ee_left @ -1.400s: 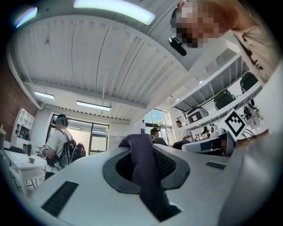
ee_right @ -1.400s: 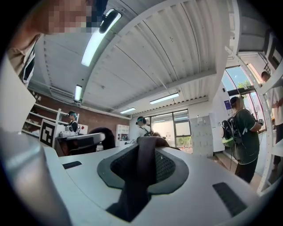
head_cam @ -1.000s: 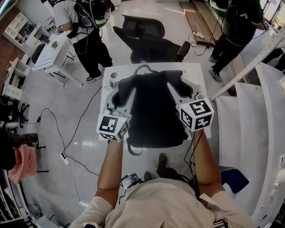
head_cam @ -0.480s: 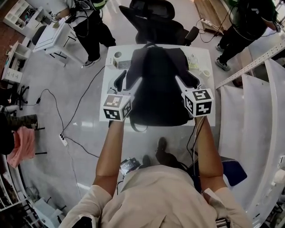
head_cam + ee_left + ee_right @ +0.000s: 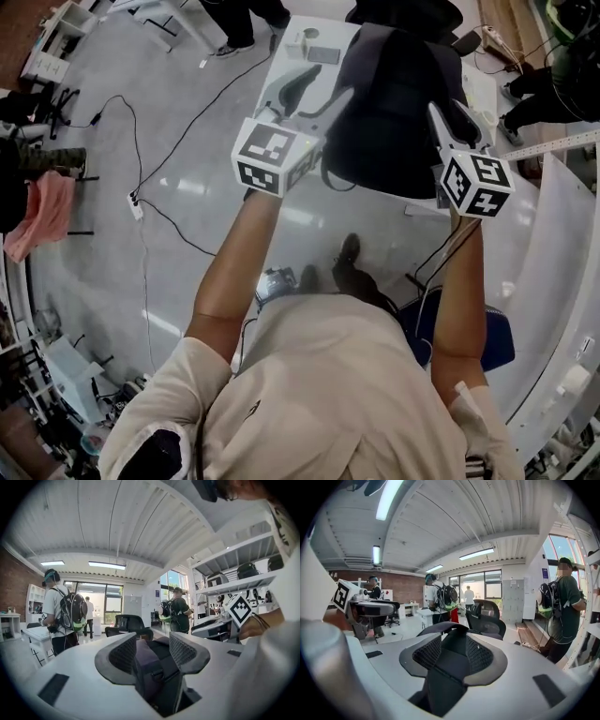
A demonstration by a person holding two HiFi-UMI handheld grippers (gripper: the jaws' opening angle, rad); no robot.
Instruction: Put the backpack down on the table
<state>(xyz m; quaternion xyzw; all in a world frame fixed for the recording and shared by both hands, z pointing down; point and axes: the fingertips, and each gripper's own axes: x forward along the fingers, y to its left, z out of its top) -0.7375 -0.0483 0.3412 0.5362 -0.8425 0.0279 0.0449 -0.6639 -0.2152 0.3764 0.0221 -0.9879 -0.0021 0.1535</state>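
Note:
The black backpack (image 5: 398, 103) lies flat on the white table (image 5: 286, 58), straps toward me. My left gripper (image 5: 314, 94) is at its left shoulder strap (image 5: 152, 665). That padded strap runs between the jaws, which are closing and stand wide around it. My right gripper (image 5: 448, 122) is at the right side of the pack. Its pads sit against both sides of the right shoulder strap (image 5: 452, 660). In both gripper views the pack's body stretches away behind the jaws.
A small round cup (image 5: 312, 34) and a flat card (image 5: 325, 54) sit at the table's far left. A black office chair (image 5: 487, 613) stands beyond the table, with people in backpacks around the room. Cables and a power strip (image 5: 137, 207) lie on the floor at left.
The backpack went from hanging by its straps above the table to lying on it. Both grippers' jaws have widened around the straps. My head has swung, so the table now shows at the top.

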